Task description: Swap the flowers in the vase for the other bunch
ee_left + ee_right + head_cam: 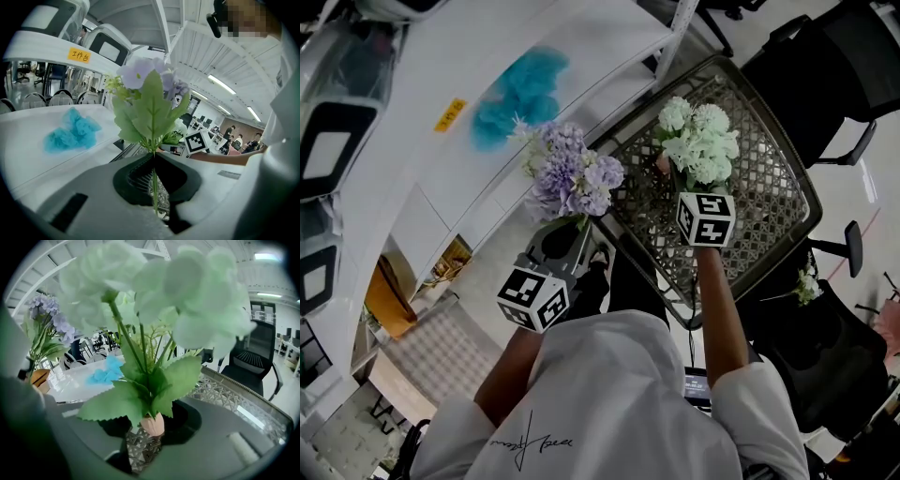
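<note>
The left claw (pixel 569 228) is closed tight on the thin green stem of the purple bunch (pixel 572 173), holding it upright off to the left of the dark lattice table (pixel 769 178). In the left gripper view the stem runs straight down through the narrow slit where the two jaws meet, with the leaves and lilac heads (pixel 150 93) fanning out just above them.

The right claw (pixel 686 186) is over the lattice table with its jaws standing apart. Between them sits the pale pink vase (pixel 153 424), and dark gaps show on both sides of it, so the pads do not press on it. The white-green bunch (pixel 154 291) is in that vase; its serrated leaves spread over the vase's mouth and its blooms fill the upper part of the right gripper view. The lattice surface (pixel 234 394) shows directly beneath the vase, though whether the base rests on it cannot be told.

From the head view the two bunches are near each other but apart — purple on the left, white-green (pixel 701 141) on the right. A fluffy blue bundle (pixel 520 94) lies on the white table (pixel 581 37) beyond the purple flowers.
</note>
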`<state>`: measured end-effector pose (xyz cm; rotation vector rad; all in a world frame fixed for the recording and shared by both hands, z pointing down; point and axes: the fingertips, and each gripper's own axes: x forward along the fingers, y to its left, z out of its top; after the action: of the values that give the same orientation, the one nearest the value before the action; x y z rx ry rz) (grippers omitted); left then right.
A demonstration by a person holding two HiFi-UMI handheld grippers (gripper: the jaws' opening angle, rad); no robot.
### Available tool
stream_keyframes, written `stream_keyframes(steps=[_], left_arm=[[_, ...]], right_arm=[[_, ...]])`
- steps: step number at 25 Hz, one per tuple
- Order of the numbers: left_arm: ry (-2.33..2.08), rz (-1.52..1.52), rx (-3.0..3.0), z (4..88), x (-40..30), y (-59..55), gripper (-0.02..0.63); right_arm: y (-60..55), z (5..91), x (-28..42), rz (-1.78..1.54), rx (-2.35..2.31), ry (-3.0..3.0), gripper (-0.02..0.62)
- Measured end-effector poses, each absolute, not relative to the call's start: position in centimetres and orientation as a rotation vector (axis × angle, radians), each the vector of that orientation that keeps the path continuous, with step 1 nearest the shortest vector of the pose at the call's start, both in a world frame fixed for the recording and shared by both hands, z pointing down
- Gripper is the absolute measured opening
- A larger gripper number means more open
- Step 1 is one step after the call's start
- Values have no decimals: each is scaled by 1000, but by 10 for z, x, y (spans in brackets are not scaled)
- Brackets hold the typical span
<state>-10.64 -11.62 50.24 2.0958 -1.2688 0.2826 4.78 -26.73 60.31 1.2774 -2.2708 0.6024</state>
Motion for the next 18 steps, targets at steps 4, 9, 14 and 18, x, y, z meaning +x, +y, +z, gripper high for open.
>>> stream_keyframes(steps=[4,9,14,18], left_arm=[[-1274,282,2089,503,-105,-116,17],[-1278,274,2090,502,-105,-116,17],[-1275,271,2088,501,-105,-113,17],[-1270,270,2095,499,-105,-113,17]], right_arm=[[-267,605,48,610,1270,-2278,137],[-267,605,47,621,1274,-2283,159],[-266,604,48,631,1280,-2274,193],[-265,601,50,629,1288,-2272,200]])
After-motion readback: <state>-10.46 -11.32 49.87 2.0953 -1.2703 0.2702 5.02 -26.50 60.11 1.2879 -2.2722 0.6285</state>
